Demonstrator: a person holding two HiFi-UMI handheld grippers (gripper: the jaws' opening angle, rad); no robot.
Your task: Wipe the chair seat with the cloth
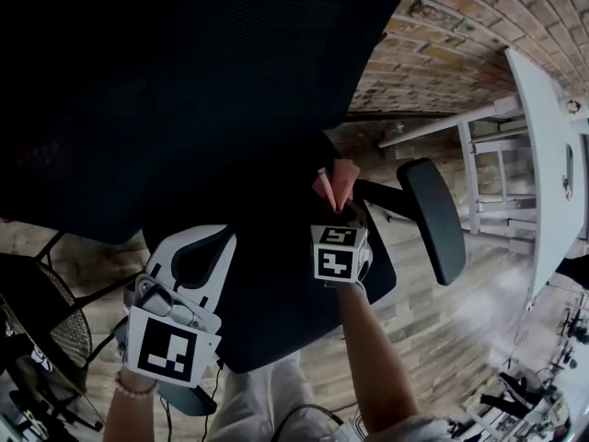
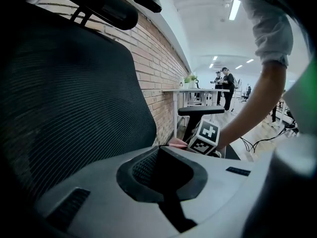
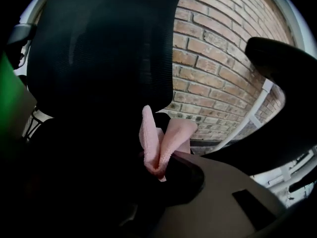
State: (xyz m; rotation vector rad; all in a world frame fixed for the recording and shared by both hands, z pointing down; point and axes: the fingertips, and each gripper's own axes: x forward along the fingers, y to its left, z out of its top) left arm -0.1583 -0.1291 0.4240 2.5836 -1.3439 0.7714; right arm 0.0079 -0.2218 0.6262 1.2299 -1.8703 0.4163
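The black office chair fills the head view: its mesh back (image 1: 184,90) on top, its dark seat (image 1: 276,293) below. My right gripper (image 1: 342,212) is over the seat's far part, near the back, shut on a pink cloth (image 1: 336,184) that sticks up in folds from its jaws. The right gripper view shows the cloth (image 3: 158,140) pinched at the jaw tips (image 3: 161,170) before the mesh back (image 3: 99,58). My left gripper (image 1: 204,238) hovers at the seat's left edge, shut and holding nothing. Its own view looks across to the right gripper's marker cube (image 2: 205,137) and the cloth (image 2: 177,143).
The chair's right armrest (image 1: 433,219) juts out beside my right gripper. A brick wall (image 1: 442,26) stands behind the chair. A white table (image 1: 552,155) is at the right, another dark chair (image 1: 37,311) at the lower left. People (image 2: 225,86) stand far down the room.
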